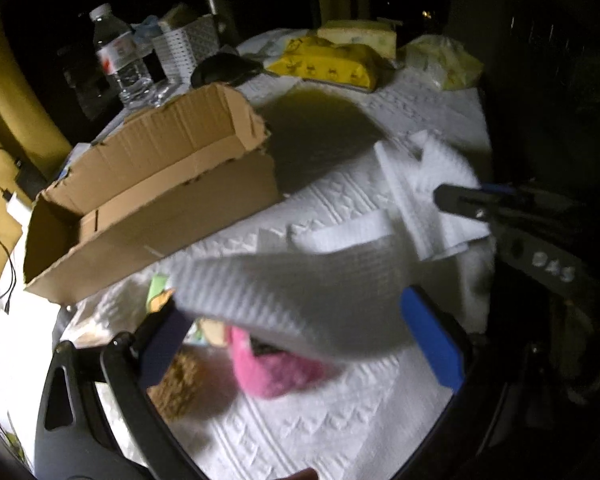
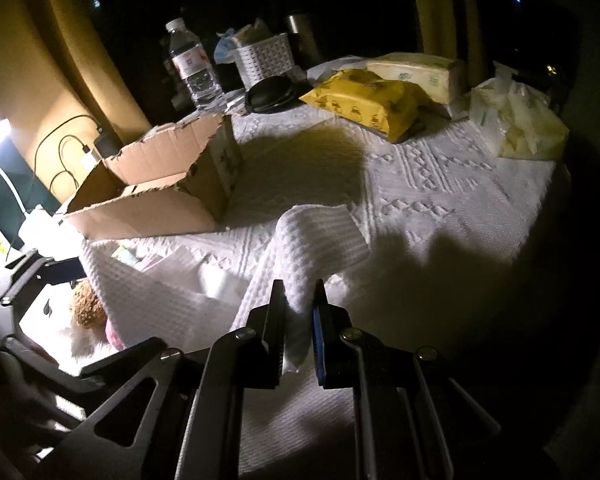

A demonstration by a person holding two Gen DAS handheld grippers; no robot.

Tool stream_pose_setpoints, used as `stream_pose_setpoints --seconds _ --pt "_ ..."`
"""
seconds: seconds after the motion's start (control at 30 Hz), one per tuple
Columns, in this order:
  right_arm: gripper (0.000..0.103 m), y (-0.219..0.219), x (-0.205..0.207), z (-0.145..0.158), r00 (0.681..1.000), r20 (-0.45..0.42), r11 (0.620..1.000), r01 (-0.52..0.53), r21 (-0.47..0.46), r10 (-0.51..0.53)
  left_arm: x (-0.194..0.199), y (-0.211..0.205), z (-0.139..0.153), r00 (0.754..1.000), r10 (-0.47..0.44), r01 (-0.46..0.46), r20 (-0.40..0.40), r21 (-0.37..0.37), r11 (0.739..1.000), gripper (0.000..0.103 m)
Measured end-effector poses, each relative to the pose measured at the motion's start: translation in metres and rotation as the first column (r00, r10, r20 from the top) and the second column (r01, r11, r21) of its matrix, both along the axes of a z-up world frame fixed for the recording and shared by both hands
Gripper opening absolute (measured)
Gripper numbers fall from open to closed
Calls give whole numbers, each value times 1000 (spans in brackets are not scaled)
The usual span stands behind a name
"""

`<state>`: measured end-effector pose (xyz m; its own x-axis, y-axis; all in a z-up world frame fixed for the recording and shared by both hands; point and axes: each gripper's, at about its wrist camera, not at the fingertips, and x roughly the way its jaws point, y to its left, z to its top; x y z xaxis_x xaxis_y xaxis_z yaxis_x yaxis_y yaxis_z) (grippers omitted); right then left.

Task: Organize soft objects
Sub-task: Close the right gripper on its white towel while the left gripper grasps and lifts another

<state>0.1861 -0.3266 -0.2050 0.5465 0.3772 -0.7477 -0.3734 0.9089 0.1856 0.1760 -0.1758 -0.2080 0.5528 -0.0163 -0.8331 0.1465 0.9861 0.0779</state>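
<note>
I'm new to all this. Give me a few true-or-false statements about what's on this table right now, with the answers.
1. The right hand-held gripper is shut on a white cloth. True.
2. The cardboard box is full of toys. False: nothing shows inside it.
3. A water bottle stands upright at the back. True.
4. The yellow packet lies inside the box. False: it lies on the tablecloth, apart from the box.
5. The white basket stands beside the bottle. True.

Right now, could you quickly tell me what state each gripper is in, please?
Left gripper: jaws wide apart, the white cloth draped between them; grip cannot be told.
Right gripper: shut on the white cloth.
</note>
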Motion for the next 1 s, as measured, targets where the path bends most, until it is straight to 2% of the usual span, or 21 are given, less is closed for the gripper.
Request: stream_pose_setpoints --seconds 0.03,0.1,0.17,0.2,0.27,0.3,0.47,0.57,0.67,0.8,0.87,1.0 --pt "13 -2 0 0 1000 3 1000 2 4 -2 2 -2 -3 1000 -5 5 -6 15 1000 100" --pt "13 -6 2 1 1000 5 1000 7 11 -7 6 -8 -9 999 -21 22 -24 42 999 80" --pt "13 -8 4 2 1000 7 1000 10 16 -10 10 -13 -15 999 -32 34 -36 59 998 68" --pt "13 -9 4 2 1000 7 1000 11 19 -12 11 -15 -18 998 -39 42 -40 71 997 57" --pt "13 -9 5 2 1000 6 1000 14 23 -14 12 -17 -21 998 -44 47 -41 85 995 47" --pt "13 -9 5 2 1000 6 1000 13 25 -13 11 -18 -20 998 -53 55 -27 91 994 38" --pt "13 -7 3 5 1000 11 999 13 31 -13 5 -17 -10 996 -83 81 16 80 993 15" --pt "13 -6 1 7 1000 14 999 17 38 -18 2 -17 -2 994 -101 98 39 62 993 12" --pt "13 -7 0 10 1000 18 999 24 45 -25 1 -18 3 990 -133 133 38 7 991 12" --pt "13 -10 -1 11 999 19 999 34 40 -35 9 -22 -12 985 -165 163 -43 -60 985 16" --pt "13 -11 -2 12 999 20 999 36 40 -37 16 -23 -25 980 -166 158 -107 -82 984 22" --pt "13 -14 -3 12 999 19 999 39 37 -40 20 -20 -25 981 -154 140 -116 -127 982 24"
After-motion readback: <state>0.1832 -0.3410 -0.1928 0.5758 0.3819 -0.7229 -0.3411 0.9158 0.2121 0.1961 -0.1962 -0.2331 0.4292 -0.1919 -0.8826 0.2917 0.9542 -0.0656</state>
